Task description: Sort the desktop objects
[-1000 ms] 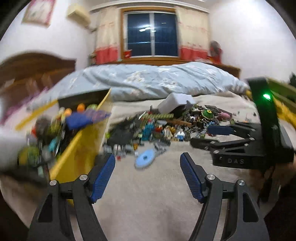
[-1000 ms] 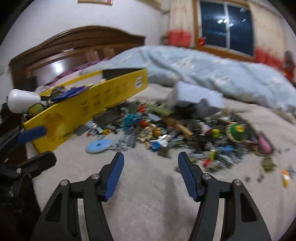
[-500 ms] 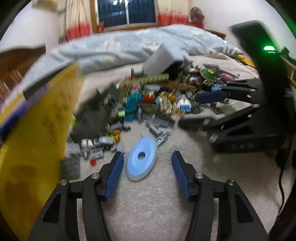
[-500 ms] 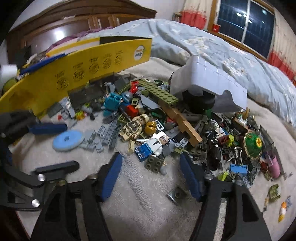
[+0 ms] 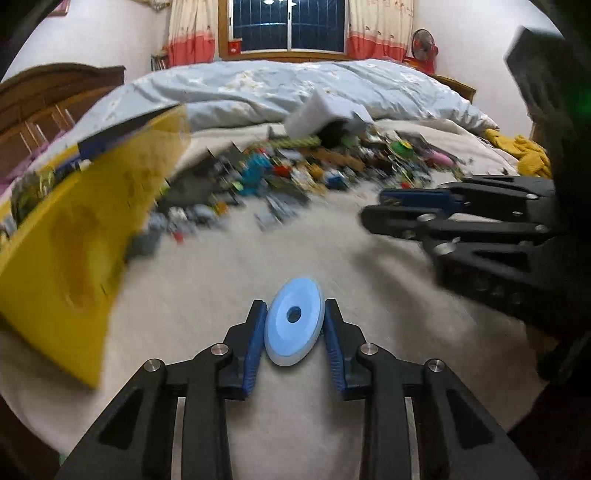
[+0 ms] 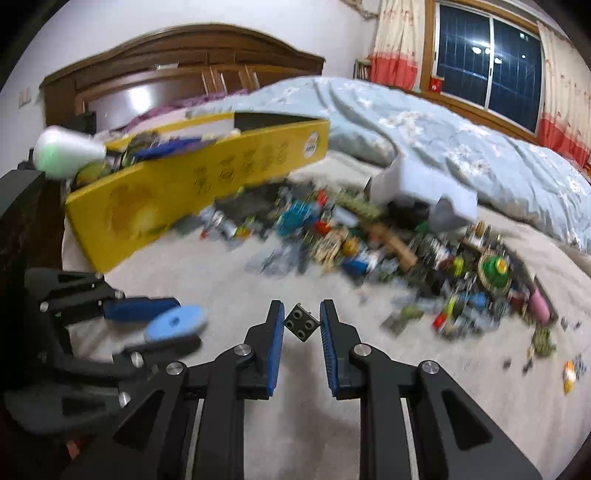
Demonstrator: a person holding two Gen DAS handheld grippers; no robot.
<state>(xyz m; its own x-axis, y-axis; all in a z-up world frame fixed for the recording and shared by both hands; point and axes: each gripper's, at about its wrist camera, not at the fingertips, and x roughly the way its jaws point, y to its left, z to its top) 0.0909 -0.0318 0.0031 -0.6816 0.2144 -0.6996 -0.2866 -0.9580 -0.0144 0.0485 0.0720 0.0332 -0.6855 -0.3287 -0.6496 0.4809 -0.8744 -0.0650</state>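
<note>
the toy pile (image 6: 369, 236) on the bed (image 5: 207, 288) is smeared by blur, its pieces hard to tell apart. the left hand-held gripper (image 5: 294, 328) is clamped on a blue disc (image 5: 294, 320), raised off the bed. only the right wrist view shows the right hand-held gripper (image 6: 302, 326) pinching a grey brick (image 6: 301, 322). a yellow box (image 6: 207, 184) lies left of the pile.

Dim indoor light at night, with heavy motion blur beyond the claws.

The window (image 5: 288, 24) is dark with small ceiling-light reflections. Both fisheye views bend and darken at the corners. Ahead of each claw the toy brick pile (image 6: 369, 240) and yellow box (image 5: 85, 236) smear badly, while the left gripper (image 5: 295, 325) and right gripper (image 6: 302, 323) stay sharp. A green glow (image 5: 581, 99) bleeds in far right of the left claw; soft shadows lie on the beige blanket (image 5: 303, 413).
</note>
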